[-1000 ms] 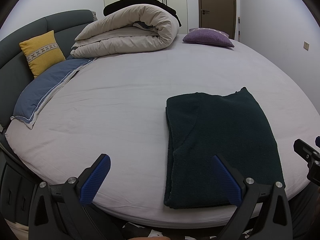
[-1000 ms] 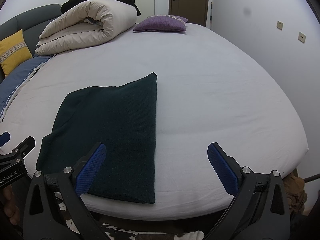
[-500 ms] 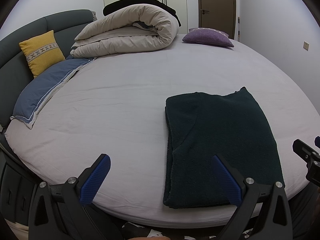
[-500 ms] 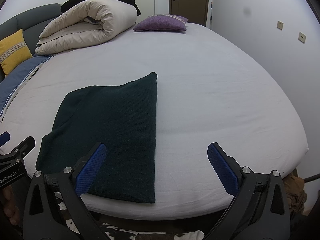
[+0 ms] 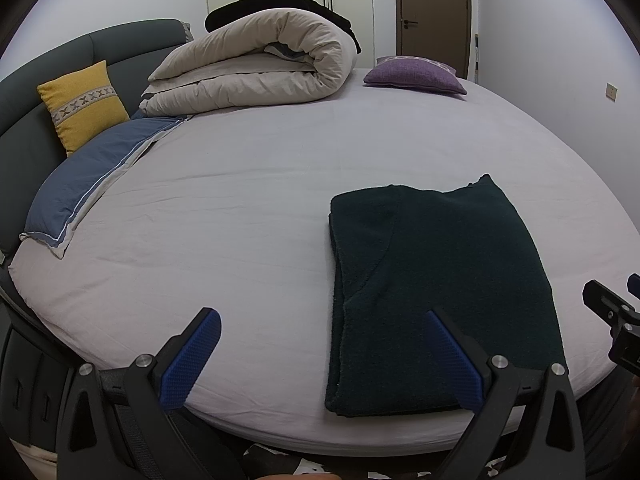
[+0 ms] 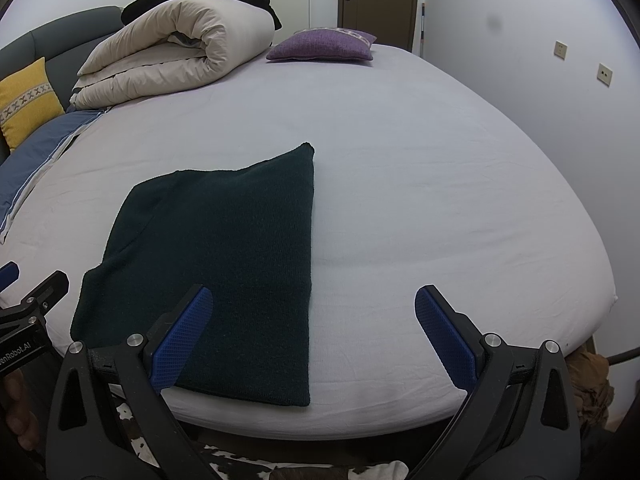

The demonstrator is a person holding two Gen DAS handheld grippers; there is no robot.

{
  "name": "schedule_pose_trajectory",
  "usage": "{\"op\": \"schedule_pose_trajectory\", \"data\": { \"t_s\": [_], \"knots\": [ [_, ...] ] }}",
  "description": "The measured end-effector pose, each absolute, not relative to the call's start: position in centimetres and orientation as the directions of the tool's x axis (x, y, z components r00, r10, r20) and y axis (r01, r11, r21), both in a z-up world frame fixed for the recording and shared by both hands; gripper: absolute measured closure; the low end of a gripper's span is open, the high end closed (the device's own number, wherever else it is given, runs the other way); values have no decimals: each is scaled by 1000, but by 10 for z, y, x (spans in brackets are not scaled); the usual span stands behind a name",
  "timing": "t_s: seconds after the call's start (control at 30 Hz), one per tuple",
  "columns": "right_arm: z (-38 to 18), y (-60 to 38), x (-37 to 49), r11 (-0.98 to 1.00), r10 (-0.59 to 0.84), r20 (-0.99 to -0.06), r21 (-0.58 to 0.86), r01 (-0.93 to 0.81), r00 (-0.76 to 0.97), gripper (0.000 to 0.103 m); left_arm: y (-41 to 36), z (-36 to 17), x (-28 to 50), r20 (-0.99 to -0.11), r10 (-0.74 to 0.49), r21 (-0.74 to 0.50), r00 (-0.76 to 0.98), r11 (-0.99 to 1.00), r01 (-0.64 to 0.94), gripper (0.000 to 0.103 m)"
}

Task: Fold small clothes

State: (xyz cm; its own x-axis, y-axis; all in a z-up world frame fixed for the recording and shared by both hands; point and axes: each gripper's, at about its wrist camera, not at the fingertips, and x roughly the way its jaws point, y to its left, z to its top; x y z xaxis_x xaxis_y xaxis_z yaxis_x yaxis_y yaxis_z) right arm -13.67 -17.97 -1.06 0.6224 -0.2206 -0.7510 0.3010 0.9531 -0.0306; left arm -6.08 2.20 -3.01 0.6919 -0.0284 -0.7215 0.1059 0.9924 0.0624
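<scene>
A dark green knitted garment point(image 5: 436, 280) lies folded into a neat rectangle on the bed point(image 5: 240, 208), flat on the pale sheet near the front edge. In the left wrist view it sits to the right of centre; in the right wrist view the same garment point(image 6: 216, 264) sits left of centre, its right edge running straight toward the front edge of the bed point(image 6: 440, 200).

The left gripper point(image 5: 320, 354) hangs just off the bed's near edge, jaws spread wide and holding nothing; its right blue pad overlaps the garment's lower part in the picture, though contact cannot be told. The right gripper point(image 6: 314, 334) is likewise spread wide and empty, its left pad showing over the garment's near corner, its right pad over bare sheet.

Each gripper shows at the edge of the other's view: the right gripper point(image 5: 612, 320) at far right, the left gripper point(image 6: 28, 320) at far left.

At the back, a rolled cream duvet point(image 5: 256, 76) rests near the grey headboard point(image 5: 120, 44), with a yellow cushion point(image 5: 82, 102), a blue pillow point(image 5: 88, 184) and a purple cushion point(image 5: 414, 76) beside it.
</scene>
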Motion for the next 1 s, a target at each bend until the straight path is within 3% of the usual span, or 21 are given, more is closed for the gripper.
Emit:
{"op": "schedule_pose_trajectory", "data": {
  "t_s": [1.0],
  "knots": [
    [-13,-184,-146,955,-217,-755,-32,295,619,0,19,-31,-61,-725,-39,56,688,992,115,0]
  ]
}}
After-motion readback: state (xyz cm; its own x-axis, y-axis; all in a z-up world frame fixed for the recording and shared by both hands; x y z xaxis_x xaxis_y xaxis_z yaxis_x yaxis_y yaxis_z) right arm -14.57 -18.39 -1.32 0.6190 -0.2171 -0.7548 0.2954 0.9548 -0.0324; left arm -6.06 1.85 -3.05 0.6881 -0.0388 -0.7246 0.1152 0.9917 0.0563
